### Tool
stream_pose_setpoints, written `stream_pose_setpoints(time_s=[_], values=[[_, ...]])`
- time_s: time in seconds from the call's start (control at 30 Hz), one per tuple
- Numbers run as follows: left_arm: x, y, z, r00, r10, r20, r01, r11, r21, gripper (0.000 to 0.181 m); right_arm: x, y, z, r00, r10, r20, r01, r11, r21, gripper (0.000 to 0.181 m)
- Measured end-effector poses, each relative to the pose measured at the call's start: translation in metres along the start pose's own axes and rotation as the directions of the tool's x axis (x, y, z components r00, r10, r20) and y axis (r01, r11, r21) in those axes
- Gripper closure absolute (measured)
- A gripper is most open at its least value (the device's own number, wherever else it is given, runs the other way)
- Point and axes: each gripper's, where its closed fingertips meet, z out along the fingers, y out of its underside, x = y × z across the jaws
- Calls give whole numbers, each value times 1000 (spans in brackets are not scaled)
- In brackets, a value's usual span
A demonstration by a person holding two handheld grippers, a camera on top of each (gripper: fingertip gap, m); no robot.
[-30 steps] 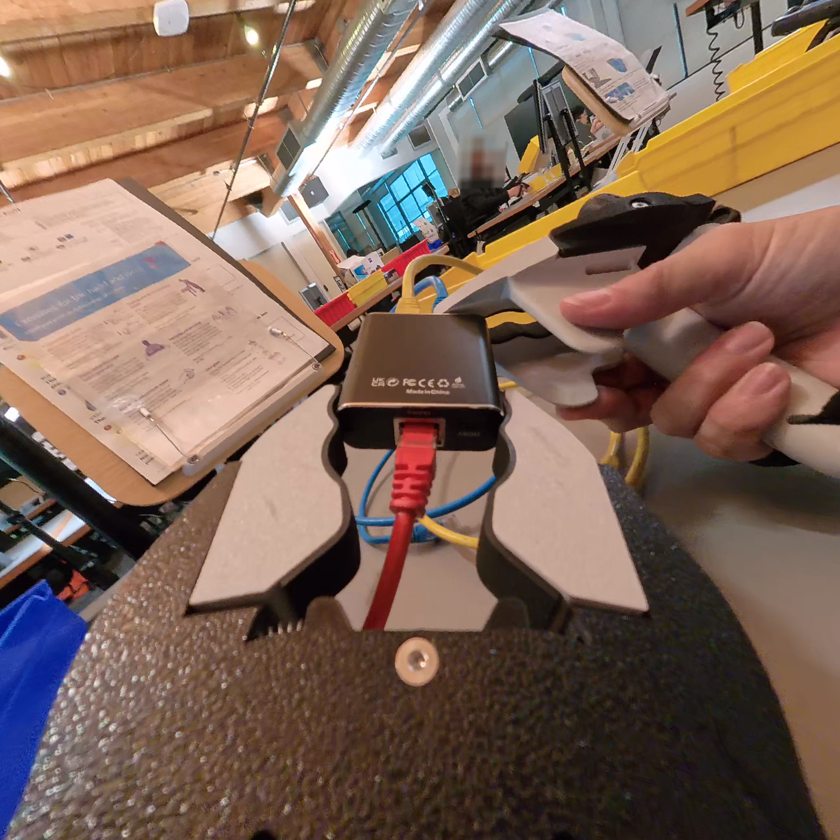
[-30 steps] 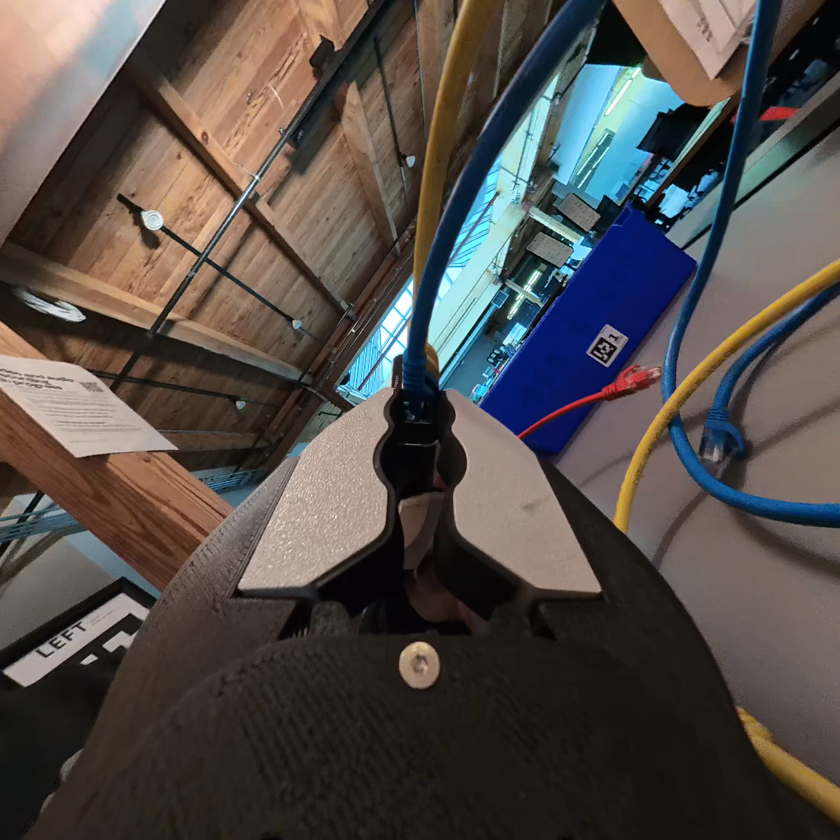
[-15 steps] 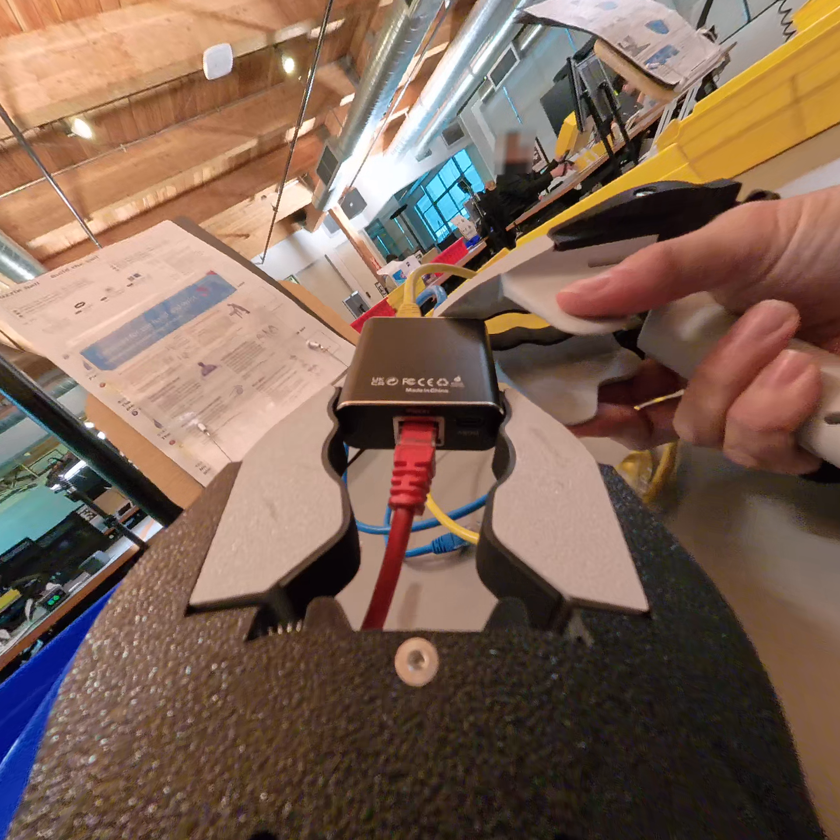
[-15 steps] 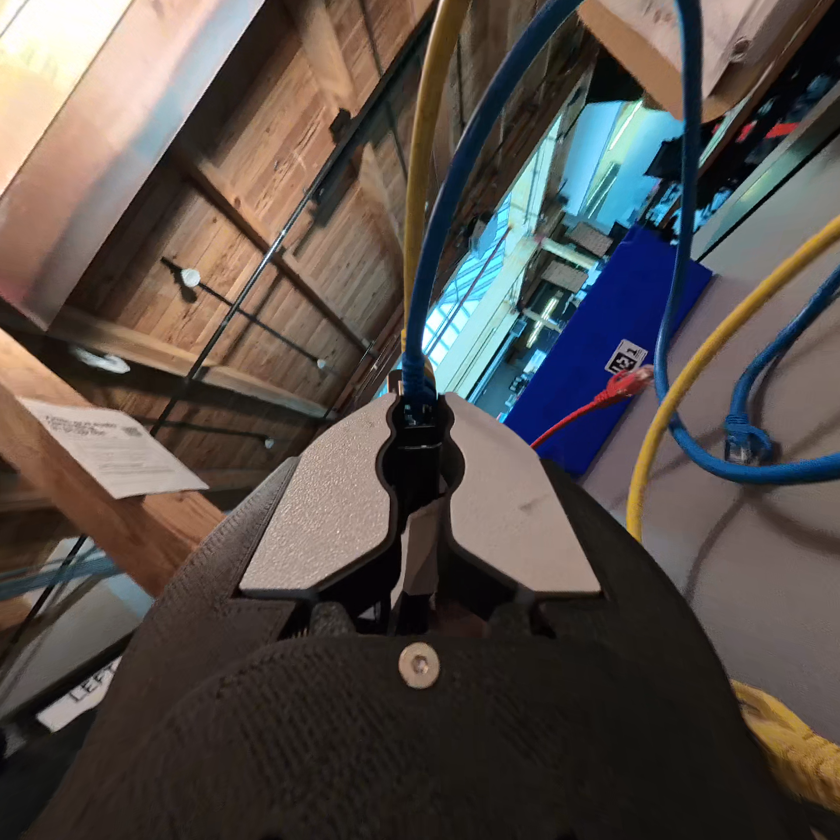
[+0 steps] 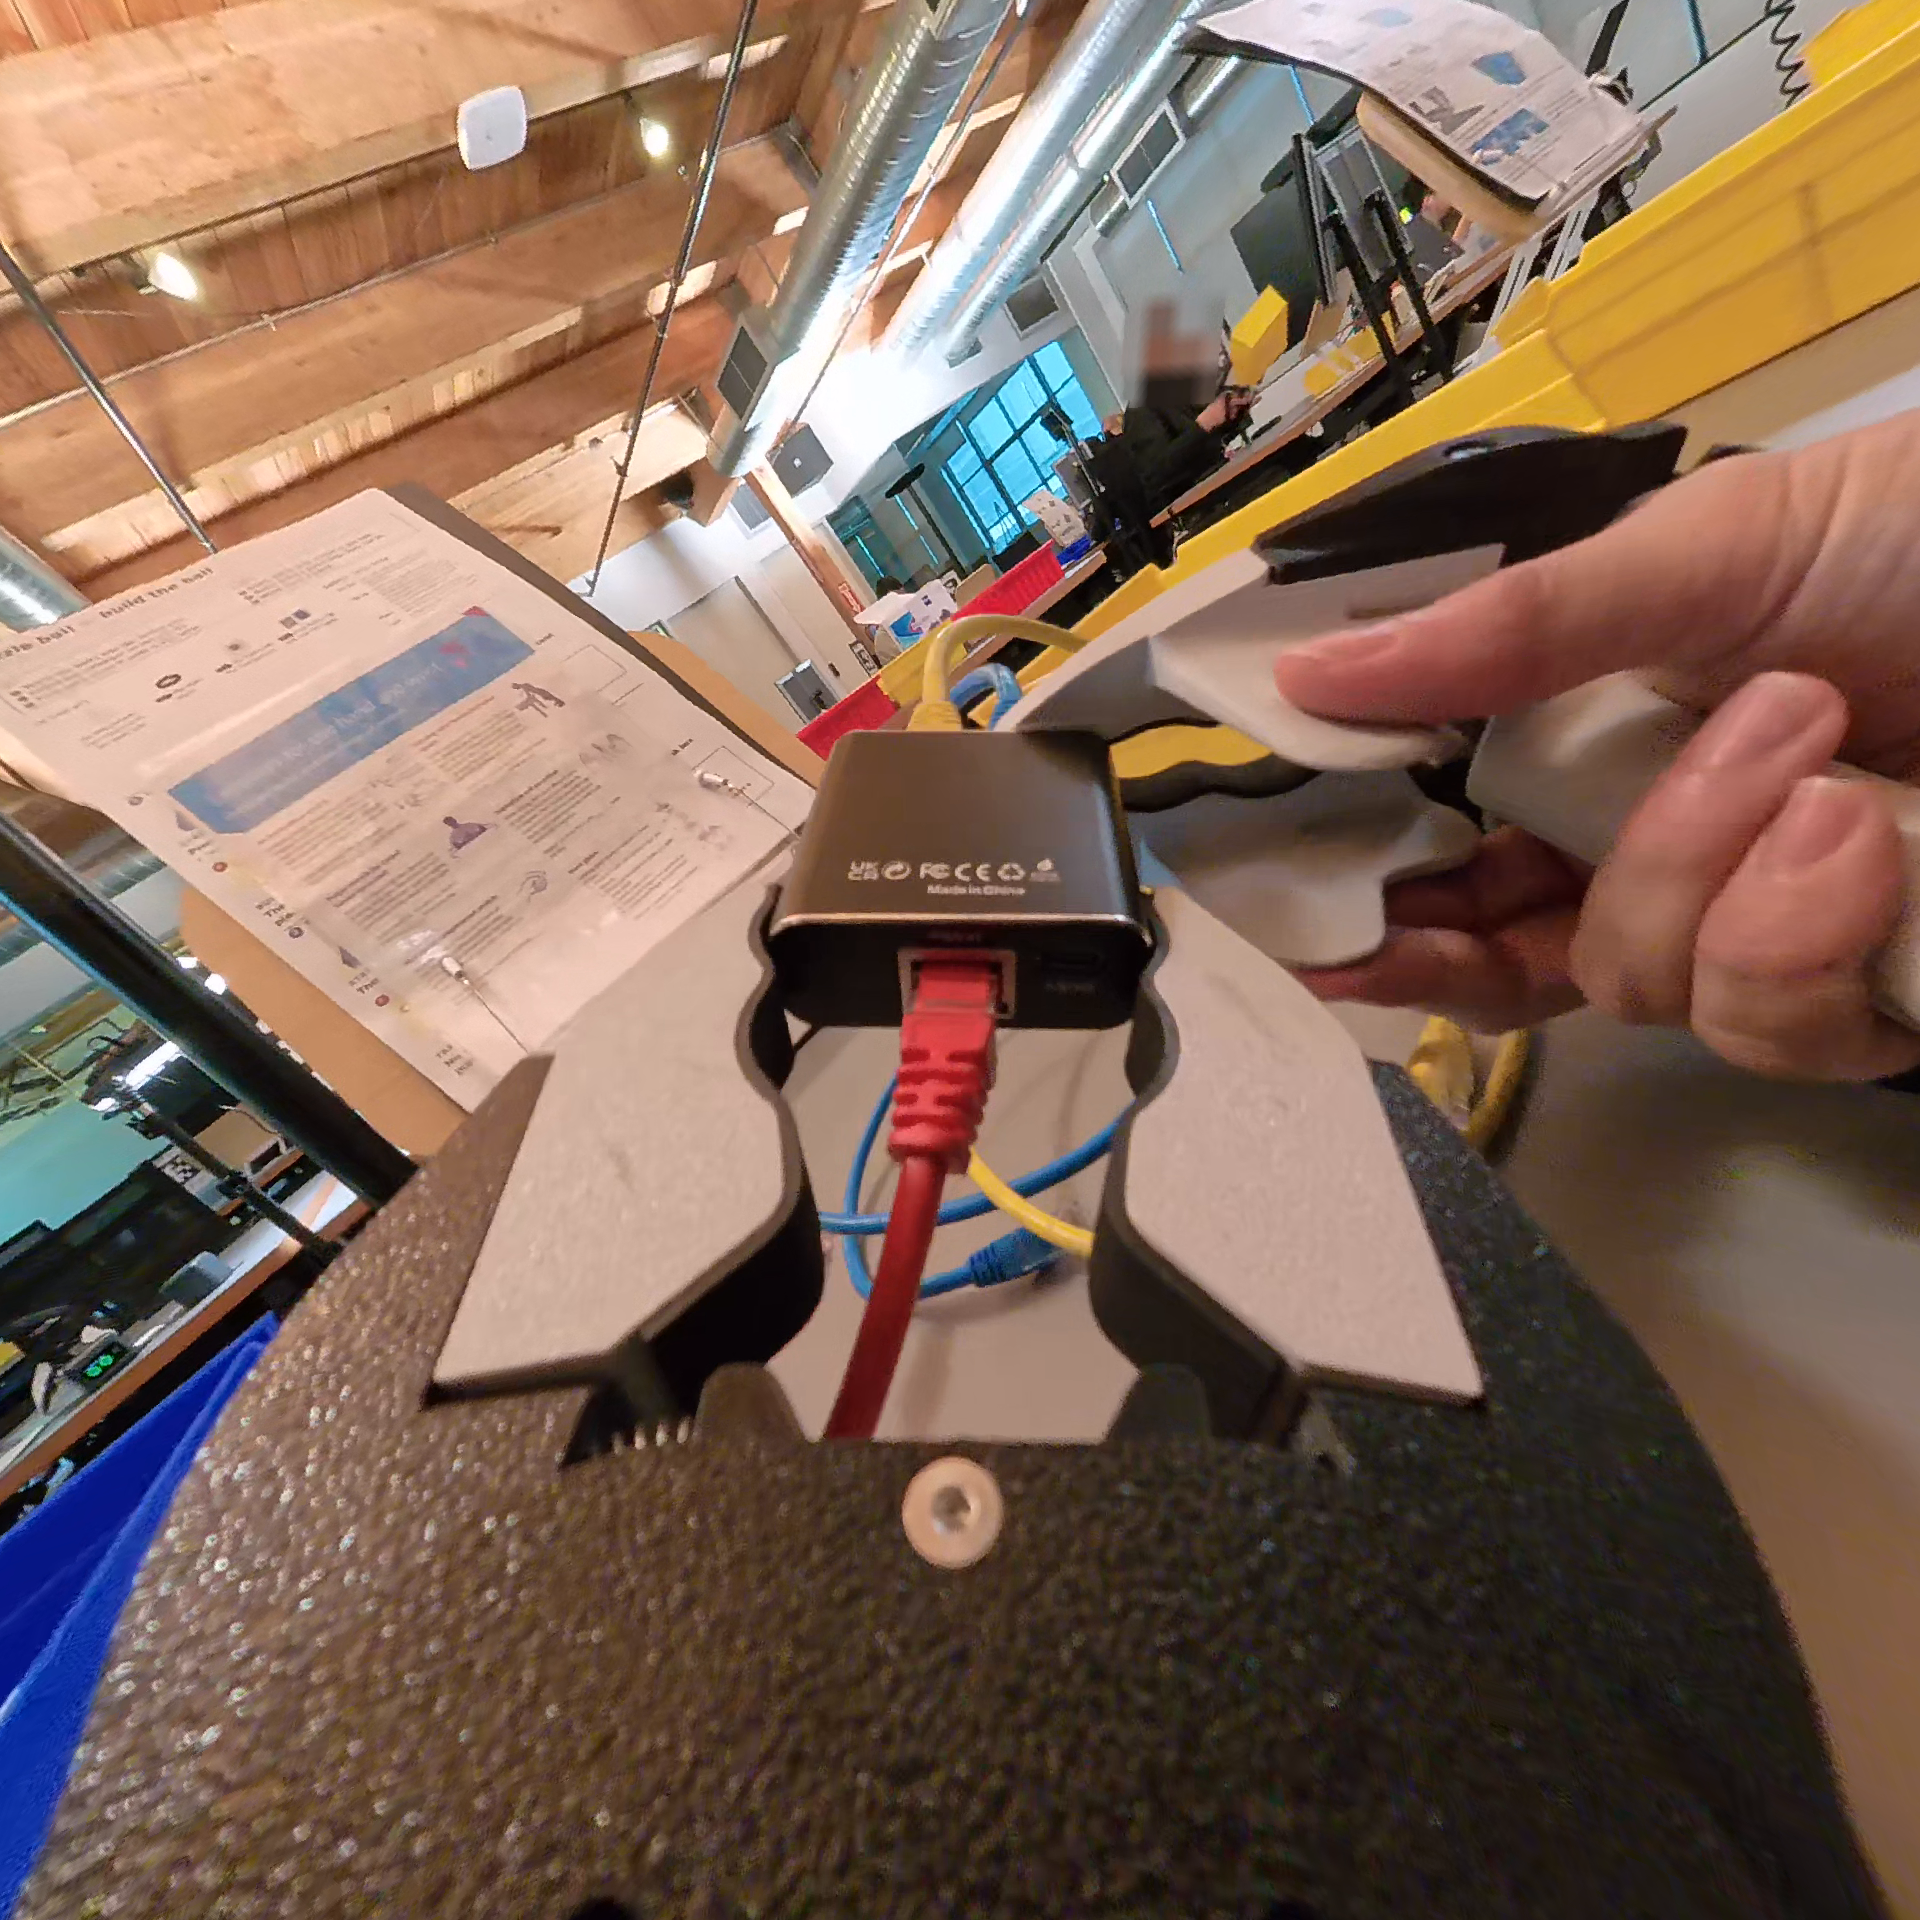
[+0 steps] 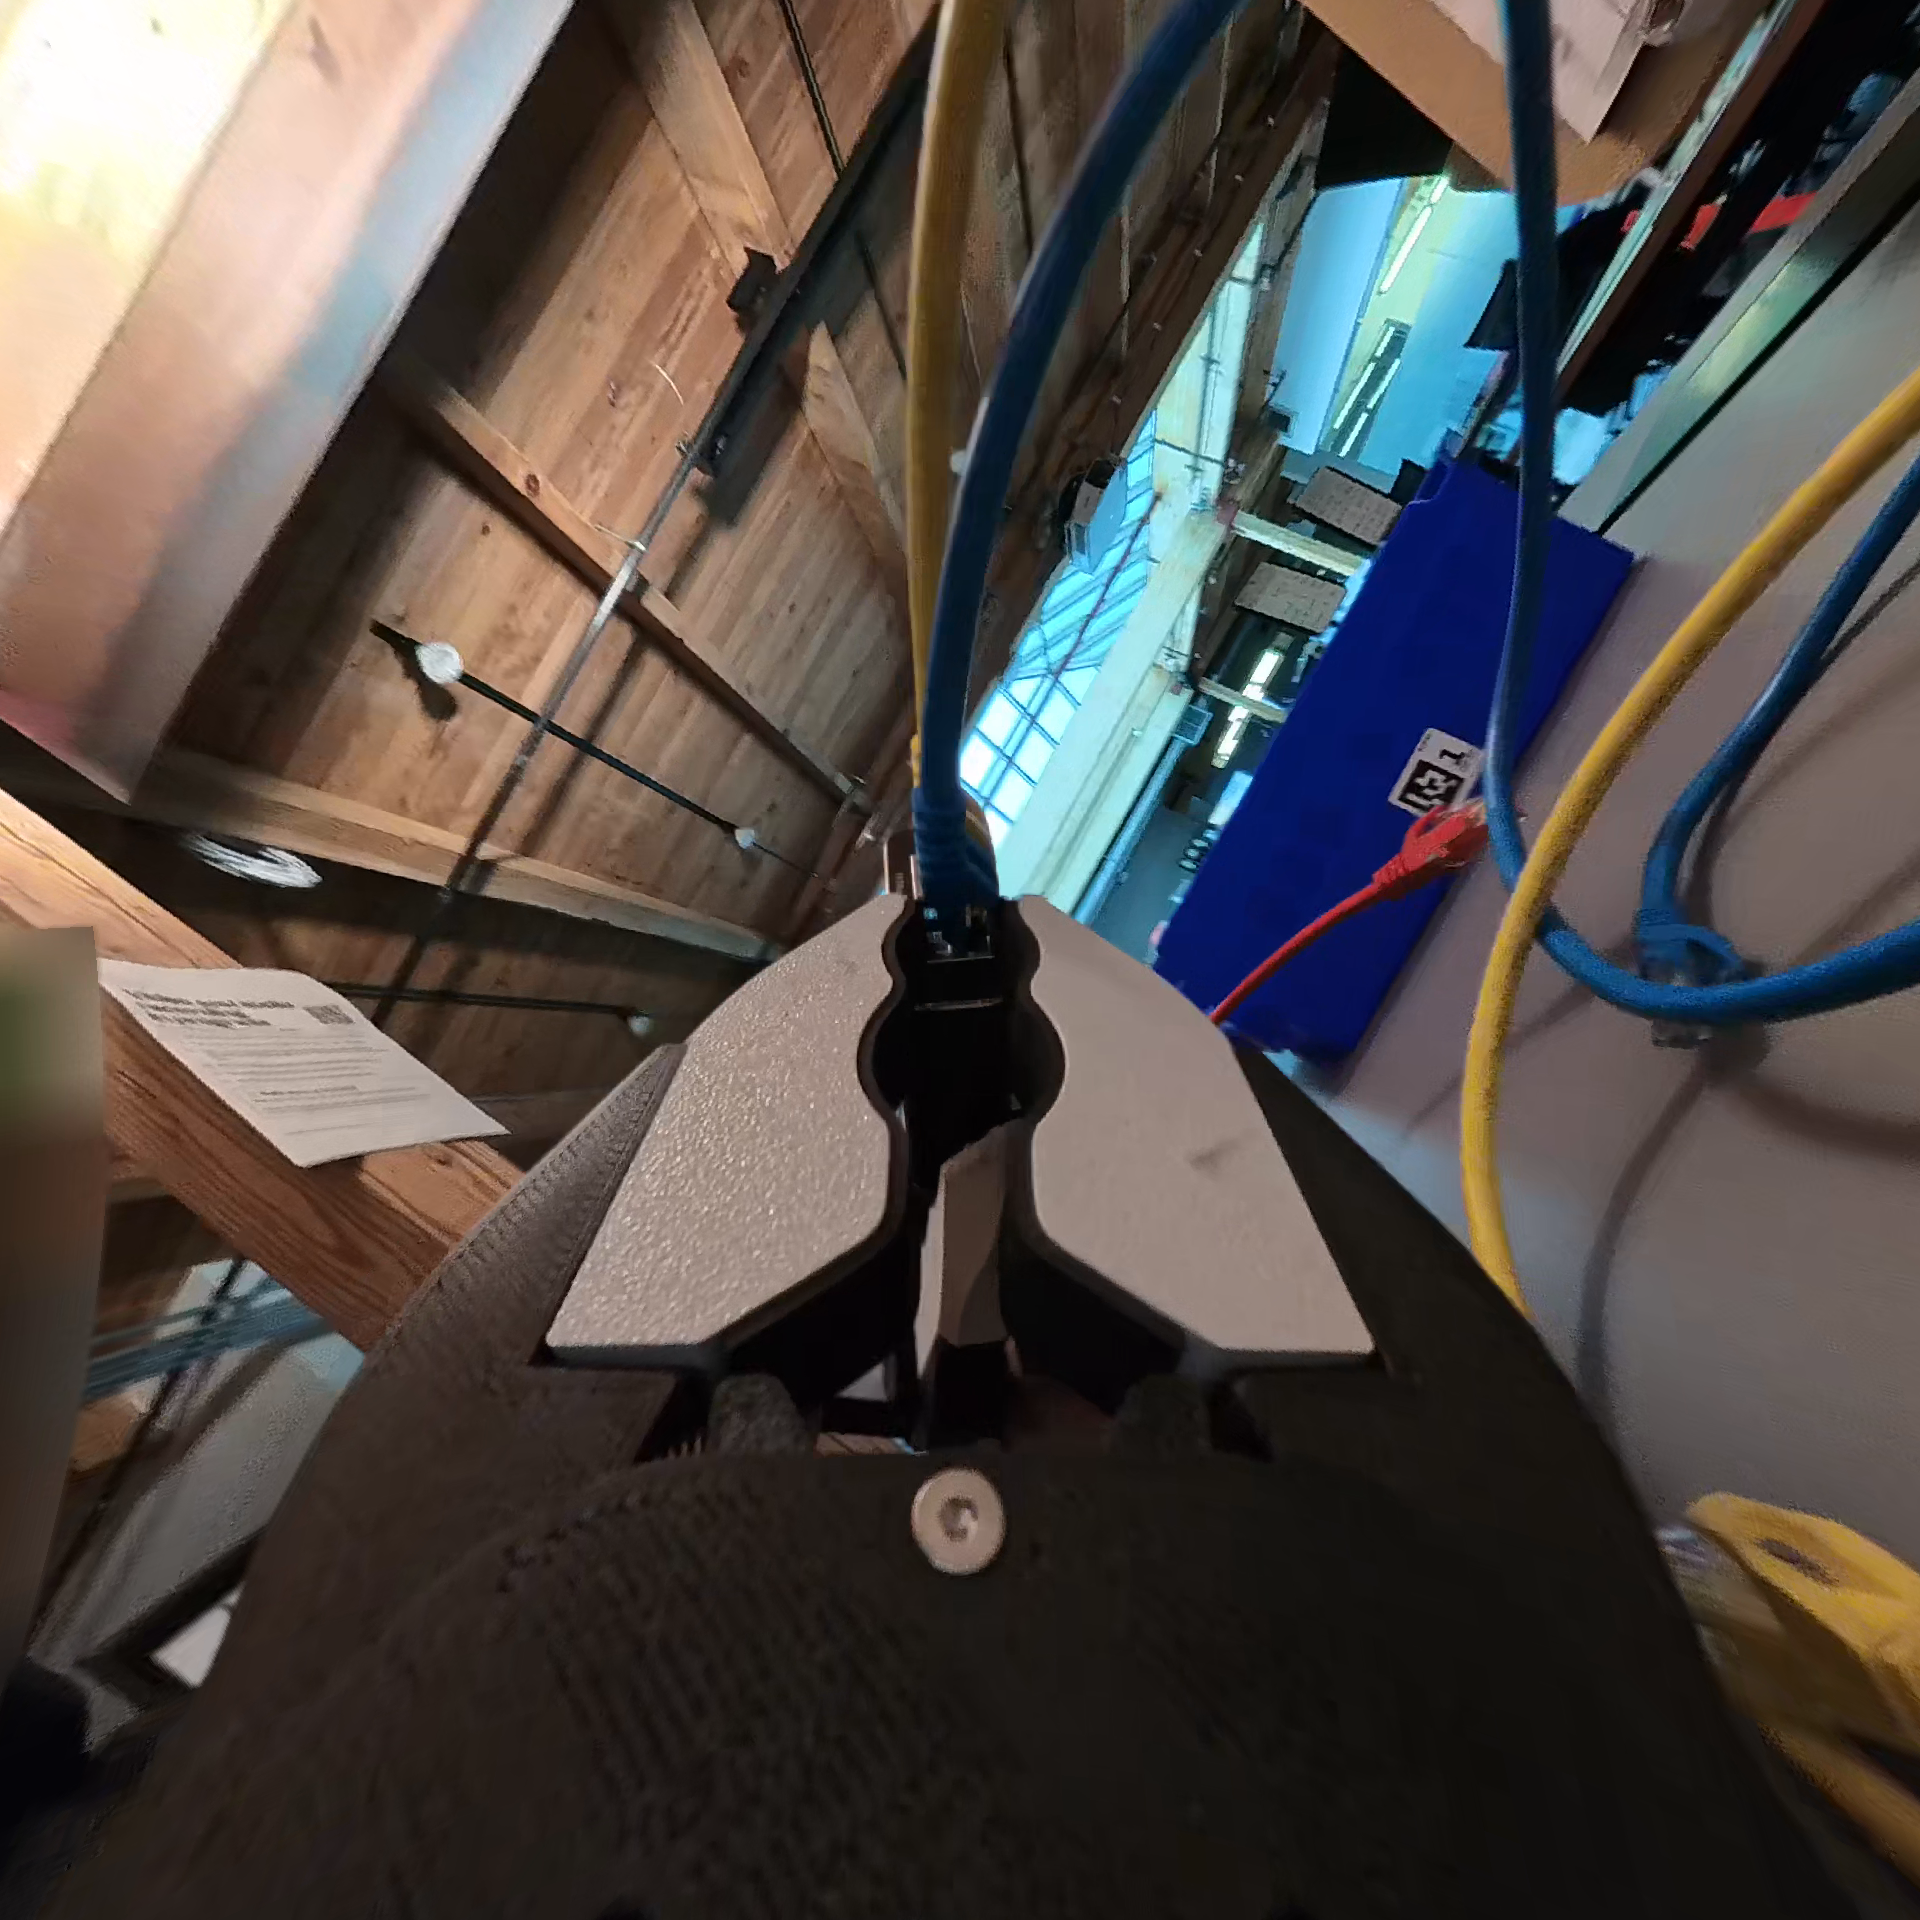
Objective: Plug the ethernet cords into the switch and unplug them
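My left gripper (image 5: 961,935) is shut on the sides of the small black switch (image 5: 956,821) and holds it up off the table. A red cord (image 5: 935,1081) is plugged into its near port. A yellow cord (image 5: 940,665) and a blue cord (image 5: 987,686) enter its far side. My right gripper (image 5: 1091,717), held by a hand (image 5: 1714,810), reaches in from the right and clamps the switch's far end. In the right wrist view this gripper (image 6: 956,925) is shut on the black switch (image 6: 961,977), where the blue plug (image 6: 951,842) goes in.
A loose red plug (image 6: 1439,836) and a loose blue plug (image 6: 1673,951) lie on the grey table (image 6: 1714,1195) among cord loops. A blue bin (image 6: 1382,748) stands beyond them. A clipboard with a printed sheet (image 5: 416,790) stands to the left, and yellow bins (image 5: 1714,260) at the back right.
Both grippers keep their hold on the switch. The pair has tilted and shifted a little, so the background has slid in both views.
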Motion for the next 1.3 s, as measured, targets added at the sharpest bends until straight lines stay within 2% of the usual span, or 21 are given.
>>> stream_pose_setpoints(time_s=[0.13, 0.33, 0.57, 0.7, 0.77, 0.87, 1.17, 1.3], values=[[1, -1, 1, 1000, 13, 17, -13, 1000, -4, 119, 0, -1, -1, 1000, -3, 18, 3, 1000, 26, 167], [0, 0, 1, 999, 30, 33, -29, 999, -24, 119, 3, -4, -1, 993, 101, 56, -108, 985, 134, 169], [0, 0, 2, 999, 13, 37, -12, 999, -33, 119, 6, -6, -2, 978, 192, 83, -204, 963, 177, 168], [0, -1, 2, 999, -27, 27, 28, 999, -17, 119, 2, -3, -2, 995, 97, 34, -101, 987, 127, 168], [0, -2, 2, 999, -45, 20, 45, 999, -5, 119, -2, -2, -2, 1000, 0, 11, -1, 996, 92, 168], [1, 0, 3, 999, -44, 9, 44, 999, -10, 119, -2, -2, -2, 999, -45, 23, 43, 996, 81, 168], [-2, -1, 2, 995, 79, 67, -76, 996, -39, 119, -2, -3, -1, 995, -80, 62, 76, 996, 54, 168], [-4, -3, 2, 998, 13, 57, -12, 1000, -13, 119, -5, -2, 1, 992, -108, 70, 106, 994, 35, 168]])
